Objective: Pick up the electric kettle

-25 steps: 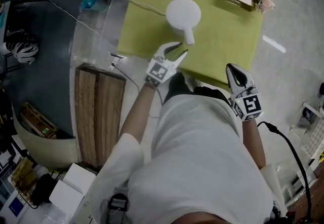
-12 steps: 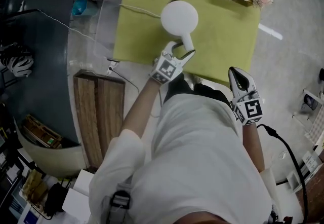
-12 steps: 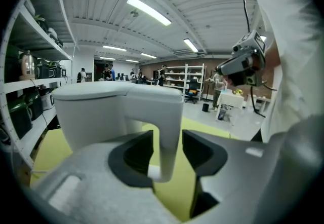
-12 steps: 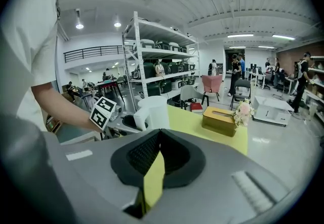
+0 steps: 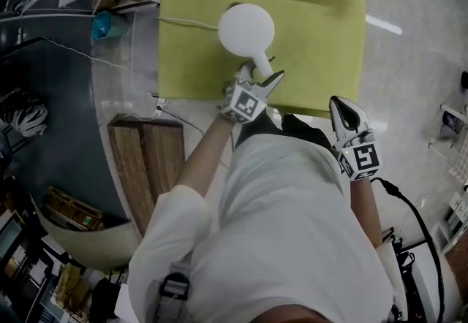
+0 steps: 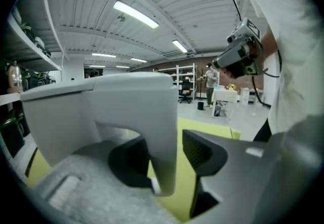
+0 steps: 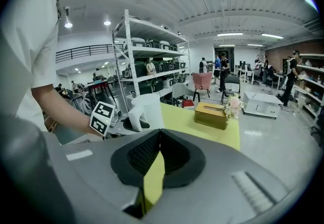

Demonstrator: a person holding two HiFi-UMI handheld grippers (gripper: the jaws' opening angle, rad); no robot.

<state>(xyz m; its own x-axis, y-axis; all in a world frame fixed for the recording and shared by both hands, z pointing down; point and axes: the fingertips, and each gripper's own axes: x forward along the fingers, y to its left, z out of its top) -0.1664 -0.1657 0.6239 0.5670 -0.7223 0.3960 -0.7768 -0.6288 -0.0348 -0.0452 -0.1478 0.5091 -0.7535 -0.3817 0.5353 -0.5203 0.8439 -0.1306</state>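
Left gripper (image 5: 262, 74), jaws opening, straddles the electric kettle (image 5: 246, 28) handle (image 5: 261, 63).

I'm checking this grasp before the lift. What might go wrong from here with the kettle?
1. The left gripper's jaws are opening, with the kettle's handle between them but not clamped. Lifting now would likely leave the kettle behind or tip it.
2. A white cord runs from the kettle towards the left edge of the green table. It may tug during a lift.
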